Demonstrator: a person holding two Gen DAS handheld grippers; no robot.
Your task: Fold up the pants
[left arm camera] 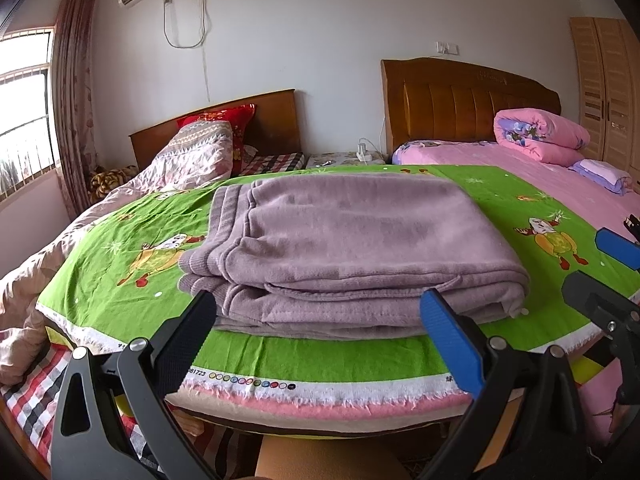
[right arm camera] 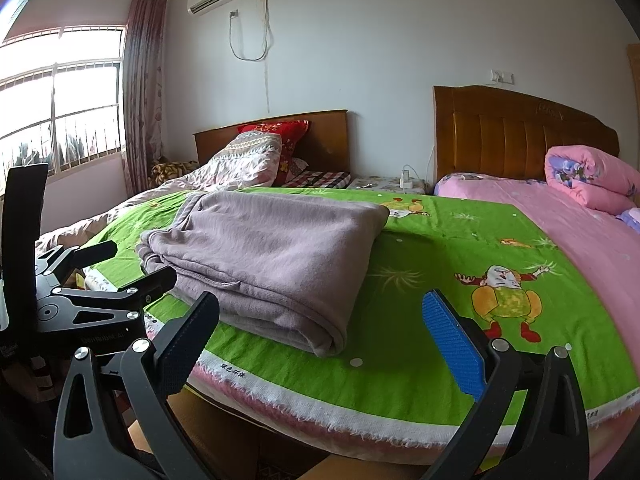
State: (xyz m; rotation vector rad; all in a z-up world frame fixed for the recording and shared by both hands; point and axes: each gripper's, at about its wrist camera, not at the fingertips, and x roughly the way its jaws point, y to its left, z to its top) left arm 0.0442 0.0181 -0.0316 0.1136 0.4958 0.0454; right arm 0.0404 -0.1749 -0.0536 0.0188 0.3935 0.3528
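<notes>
Pants (left arm camera: 344,248) folded on green cloth (left arm camera: 120,240); left gripper (left arm camera: 320,336), right gripper (right arm camera: 320,340) fingers apart, empty. Risk: nudging stack unfolds layers.

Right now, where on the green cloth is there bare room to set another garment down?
Bare green cloth lies right of the folded pants, up to the pink bedspread; only printed cartoons there. A narrower strip runs along the near white fringe. Left of the pants is tight: the crumpled quilt borders it.
</notes>
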